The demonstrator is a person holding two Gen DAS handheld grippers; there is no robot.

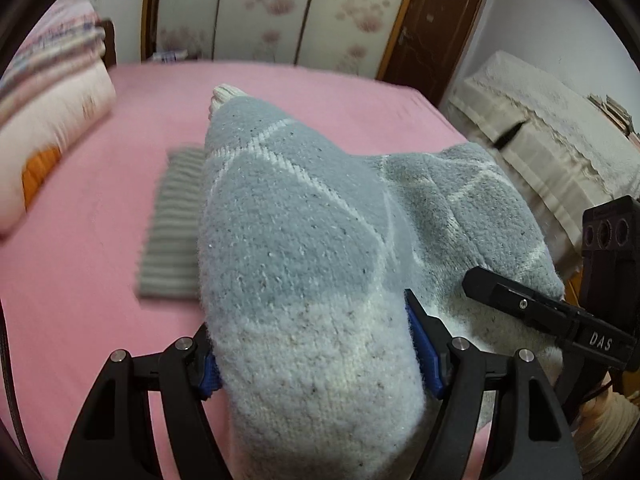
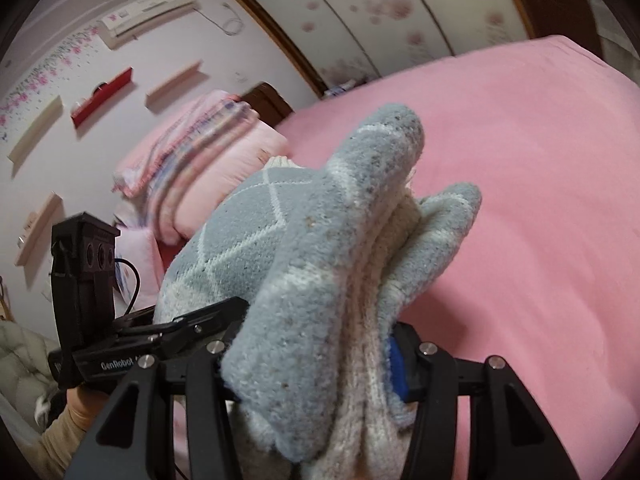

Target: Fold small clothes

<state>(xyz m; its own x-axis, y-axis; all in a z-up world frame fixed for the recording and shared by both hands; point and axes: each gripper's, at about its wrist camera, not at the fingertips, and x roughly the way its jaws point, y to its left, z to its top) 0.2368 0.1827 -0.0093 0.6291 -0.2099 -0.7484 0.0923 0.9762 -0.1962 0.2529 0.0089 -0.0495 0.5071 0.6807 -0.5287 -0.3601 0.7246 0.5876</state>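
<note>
- Left gripper (image 1: pixel 316 354) clamps a grey-blue sock (image 1: pixel 296 240) above the pink bed (image 1: pixel 100 200).
- Right gripper (image 1: pixel 472 280) grips the sock's other part.
- Grey ribbed cloth (image 1: pixel 176 232) lies beneath.

the left gripper (image 1: pixel 316 354) is clamping its blue-padded fingers (image 1: pixel 426 354) on the sock (image 1: pixel 304 264), holding it raised in front of its camera. the right gripper (image 2: pixel 316 364) is pinching a bunched part of the same sock just beside the left one, and each gripper is showing at the edge of the other's view.
</note>
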